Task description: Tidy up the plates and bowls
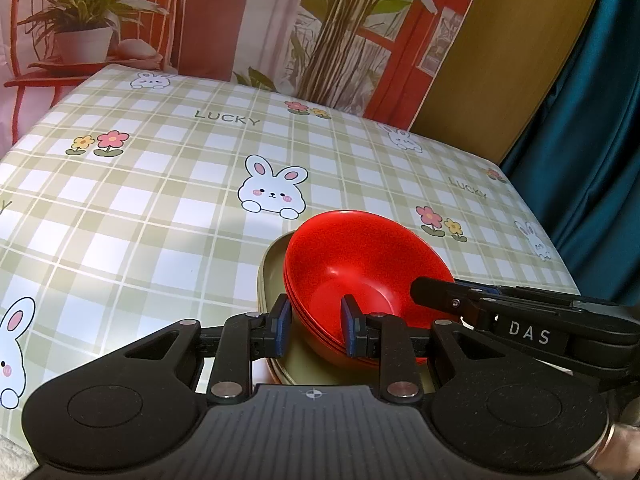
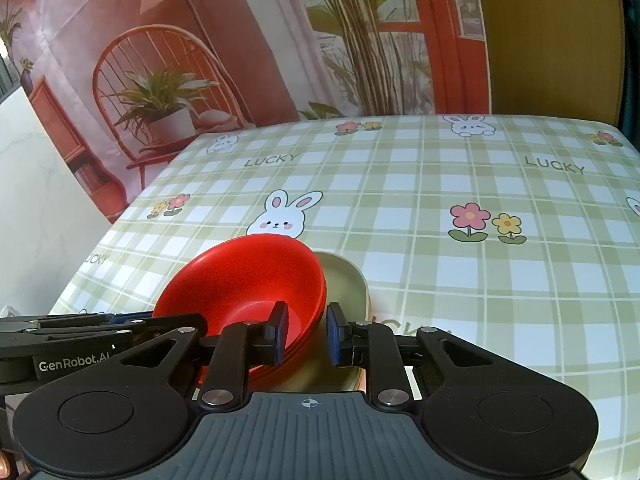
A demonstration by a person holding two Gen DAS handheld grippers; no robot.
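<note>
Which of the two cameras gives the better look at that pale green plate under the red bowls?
The right wrist view: the green plate shows a broad open stretch beside the red bowls. The left wrist view shows only a narrow strip of it.

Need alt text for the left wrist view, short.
The left tongs clamp the near rim of a stack of red bowls, which sits tilted on beige plates. The right tongs reach in at the bowls' right side. All this is on a green checked tablecloth with bunnies and flowers.
</note>
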